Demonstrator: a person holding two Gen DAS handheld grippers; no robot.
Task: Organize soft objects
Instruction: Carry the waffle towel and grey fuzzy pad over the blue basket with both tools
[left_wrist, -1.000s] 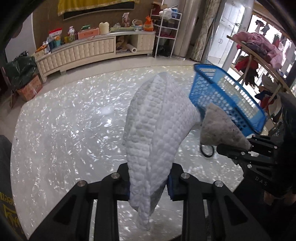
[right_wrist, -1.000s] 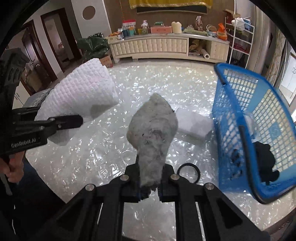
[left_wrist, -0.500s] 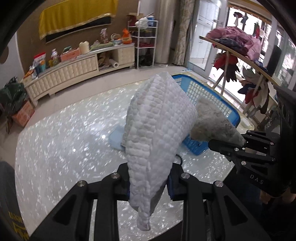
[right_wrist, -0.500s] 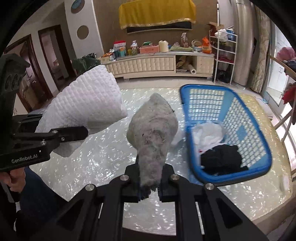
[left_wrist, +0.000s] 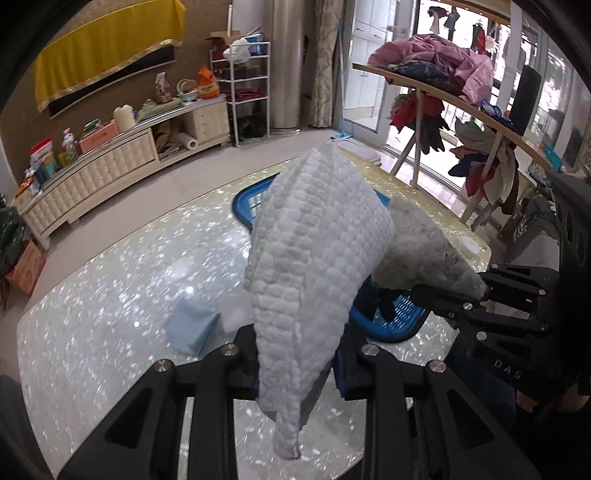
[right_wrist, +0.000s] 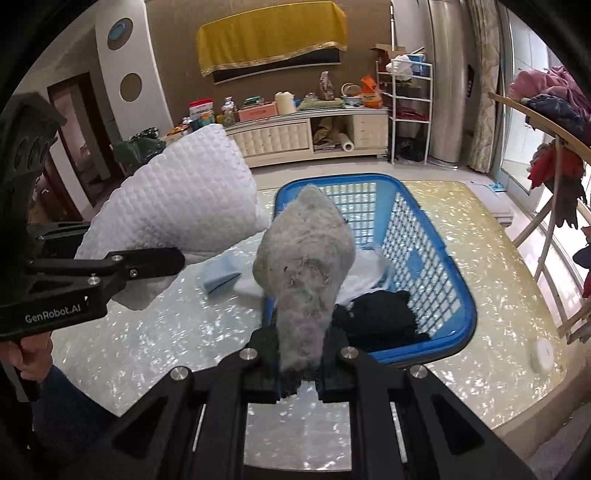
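Observation:
My left gripper is shut on a white waffle-textured cloth and holds it up above the table. The cloth also shows in the right wrist view. My right gripper is shut on a grey fuzzy cloth, held up in front of a blue plastic basket. The grey cloth shows at the right in the left wrist view, with the basket behind it. The basket holds a black cloth and a white cloth.
A folded light blue cloth lies on the pearly table left of the basket. A small white round disc lies near the table's right edge. A clothes rack stands beyond the table at the right.
Both grippers have risen and swung to the right with their cloths. The basket has come to lie straight ahead of the right gripper, and the light blue cloth has come into view.

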